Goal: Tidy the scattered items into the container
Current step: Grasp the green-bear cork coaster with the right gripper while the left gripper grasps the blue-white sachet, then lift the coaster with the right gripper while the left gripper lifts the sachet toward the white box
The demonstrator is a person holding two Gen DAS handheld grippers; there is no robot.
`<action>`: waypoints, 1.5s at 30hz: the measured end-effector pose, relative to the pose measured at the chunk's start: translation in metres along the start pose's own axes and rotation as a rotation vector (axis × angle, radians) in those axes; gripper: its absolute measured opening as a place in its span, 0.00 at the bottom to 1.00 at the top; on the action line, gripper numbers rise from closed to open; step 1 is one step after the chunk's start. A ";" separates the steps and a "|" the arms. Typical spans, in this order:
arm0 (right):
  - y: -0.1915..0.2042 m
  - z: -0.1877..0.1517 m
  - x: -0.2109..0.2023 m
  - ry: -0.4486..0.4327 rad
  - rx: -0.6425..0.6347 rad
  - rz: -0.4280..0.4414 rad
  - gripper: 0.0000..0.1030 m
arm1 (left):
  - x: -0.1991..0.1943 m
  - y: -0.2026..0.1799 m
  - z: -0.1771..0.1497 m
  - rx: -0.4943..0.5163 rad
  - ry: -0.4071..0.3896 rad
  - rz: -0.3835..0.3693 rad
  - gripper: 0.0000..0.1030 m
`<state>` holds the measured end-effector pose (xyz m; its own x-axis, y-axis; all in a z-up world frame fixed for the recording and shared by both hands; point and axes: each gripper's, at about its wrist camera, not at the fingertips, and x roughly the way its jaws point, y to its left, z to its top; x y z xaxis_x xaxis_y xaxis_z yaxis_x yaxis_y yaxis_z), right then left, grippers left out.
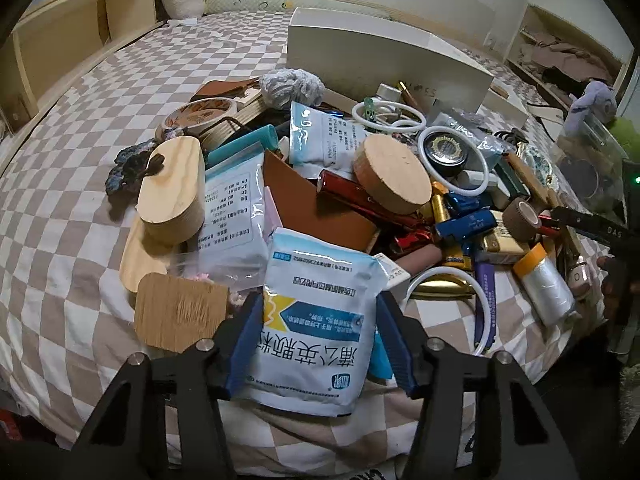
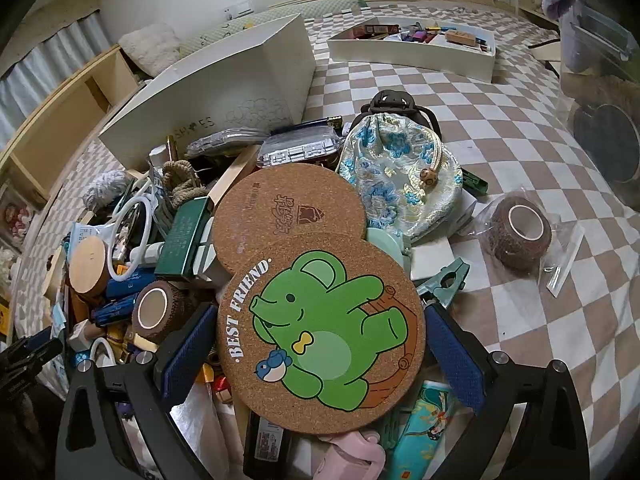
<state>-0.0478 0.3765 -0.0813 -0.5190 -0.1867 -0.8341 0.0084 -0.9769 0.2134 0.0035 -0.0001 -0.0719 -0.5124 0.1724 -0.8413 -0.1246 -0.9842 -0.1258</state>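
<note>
A heap of scattered items lies on a checked bed cover [image 1: 60, 240]. My left gripper [image 1: 318, 344] has its blue fingers [image 1: 244, 344] on either side of a white-and-blue medicine sachet [image 1: 316, 320] at the heap's near edge; the pads look to touch its edges. My right gripper [image 2: 320, 344] has its blue fingers [image 2: 456, 352] on either side of a round cork coaster with a green animal and "BEST FRIEND" [image 2: 320, 332]. A second cork coaster [image 2: 288, 216] lies behind it. A white shoe box [image 1: 384, 60] stands behind the heap, also in the right wrist view [image 2: 224, 92].
A shallow white tray with several small items [image 2: 412, 46] sits further back on the bed. Nearby lie a brocade pouch [image 2: 400, 176], a brown tape roll in a bag [image 2: 520, 232], wooden blocks [image 1: 172, 188], white rings [image 1: 456, 160] and batteries [image 1: 468, 224]. A wooden headboard shelf [image 1: 80, 40] lines the left.
</note>
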 end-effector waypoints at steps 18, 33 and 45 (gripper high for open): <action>0.004 -0.001 0.001 -0.001 -0.017 -0.002 0.98 | 0.011 -0.011 -0.003 0.097 0.027 0.109 0.57; 0.023 -0.005 -0.017 -0.054 -0.062 -0.053 0.98 | -0.002 -0.004 0.003 0.044 -0.025 0.104 0.21; 0.034 -0.011 -0.021 -0.060 -0.066 -0.023 0.98 | -0.005 -0.007 0.002 0.066 -0.014 0.076 0.75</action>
<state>-0.0274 0.3457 -0.0615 -0.5703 -0.1595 -0.8058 0.0513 -0.9860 0.1588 0.0054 0.0064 -0.0654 -0.5341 0.0979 -0.8398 -0.1401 -0.9898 -0.0262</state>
